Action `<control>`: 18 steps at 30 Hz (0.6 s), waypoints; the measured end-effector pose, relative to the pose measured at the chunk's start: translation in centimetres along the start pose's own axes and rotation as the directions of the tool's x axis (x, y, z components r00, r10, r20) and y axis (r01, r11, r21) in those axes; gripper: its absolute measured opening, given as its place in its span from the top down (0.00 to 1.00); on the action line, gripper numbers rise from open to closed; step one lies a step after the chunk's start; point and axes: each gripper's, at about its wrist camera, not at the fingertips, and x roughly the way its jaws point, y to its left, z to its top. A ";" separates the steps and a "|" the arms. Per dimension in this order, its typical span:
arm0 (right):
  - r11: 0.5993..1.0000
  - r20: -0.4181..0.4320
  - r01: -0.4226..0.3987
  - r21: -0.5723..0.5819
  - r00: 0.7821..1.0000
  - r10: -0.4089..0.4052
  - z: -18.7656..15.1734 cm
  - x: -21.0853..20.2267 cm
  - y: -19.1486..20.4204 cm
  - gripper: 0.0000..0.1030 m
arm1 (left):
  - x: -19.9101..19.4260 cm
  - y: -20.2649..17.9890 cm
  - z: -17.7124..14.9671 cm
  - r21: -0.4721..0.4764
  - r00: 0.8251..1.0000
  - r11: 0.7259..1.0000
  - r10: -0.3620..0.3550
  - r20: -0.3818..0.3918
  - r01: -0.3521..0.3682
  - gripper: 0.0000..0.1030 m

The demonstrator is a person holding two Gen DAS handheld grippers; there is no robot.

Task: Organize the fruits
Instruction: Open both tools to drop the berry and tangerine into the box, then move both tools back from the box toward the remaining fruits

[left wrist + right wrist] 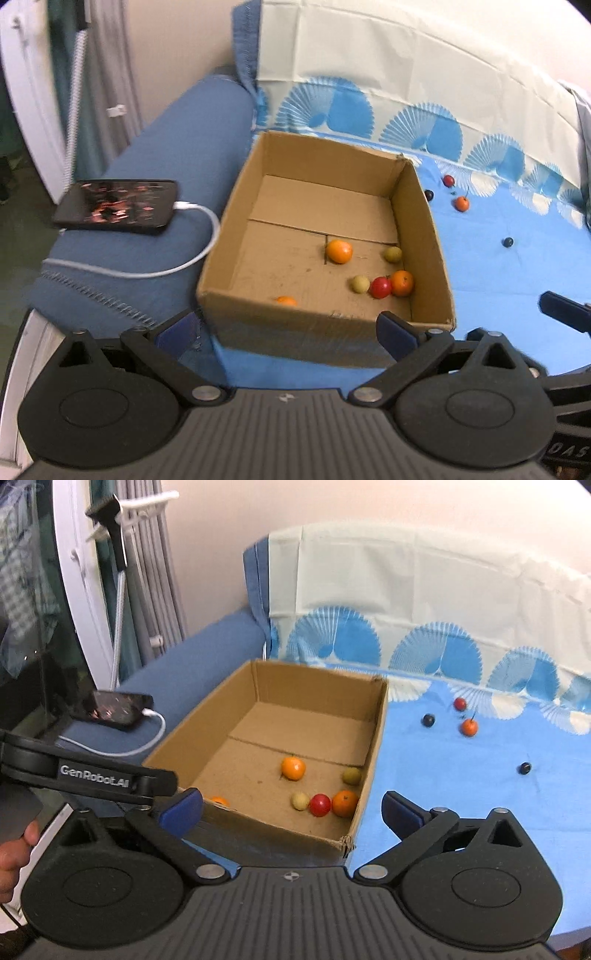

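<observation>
Six fruits lie in the cardboard box (325, 236) ahead of my left gripper (288, 332) in the left wrist view: three orange, two pale yellow, one red tomato (381, 287). My left gripper's jaws stand wide apart with nothing between them, hanging just short of the box's near wall. I judge I am between picks, with four small fruits left on the blue cloth (498, 266) beyond and to the right of the box. One orange fruit (286, 301) is half hidden behind the near wall. A dark finger of my other tool cuts in at the right edge.

From the right wrist view, my right gripper (291, 810) is likewise spread wide and empty, the box's near right corner between its fingers. Ahead and to the right sit a red fruit (460, 703), an orange stemmed fruit (469, 727) and two dark berries (428, 720), (524, 768). Next I should reach over to the nearest berry and close gently, as it looks ready to roll. Motion blur softens these small fruits, so I cannot name their kinds.
</observation>
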 end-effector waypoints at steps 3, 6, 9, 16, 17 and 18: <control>1.000 0.045 -0.003 -0.008 0.999 0.003 -0.5 -2.2 0.8 0.01 | -2.1 0.6 -1.0 -0.002 0.999 1.000 0.024 0.026 -0.023 0.00; 1.000 0.080 -0.008 -0.018 0.997 0.009 -0.9 -4.0 1.5 0.01 | -3.9 0.8 -1.9 -0.008 0.999 1.000 0.028 0.043 -0.028 0.00; 0.999 0.104 -0.017 -0.032 0.994 0.021 -1.2 -5.5 2.0 0.01 | -5.3 0.5 -2.4 -0.004 0.997 1.000 0.024 0.070 -0.024 0.00; 0.999 0.140 -0.019 -0.045 0.990 0.025 -1.5 -7.2 2.4 0.01 | -7.2 -0.2 -2.9 0.025 0.993 0.999 0.019 0.116 -0.022 0.00; 0.999 0.141 -0.018 -0.043 0.990 0.024 -1.5 -7.3 2.4 0.01 | -7.2 -0.3 -2.9 0.027 0.993 0.999 0.020 0.116 -0.023 0.00; 0.999 0.141 -0.018 -0.041 0.990 0.024 -1.5 -7.3 2.3 0.01 | -7.2 -0.3 -2.9 0.027 0.993 0.999 0.020 0.115 -0.024 0.00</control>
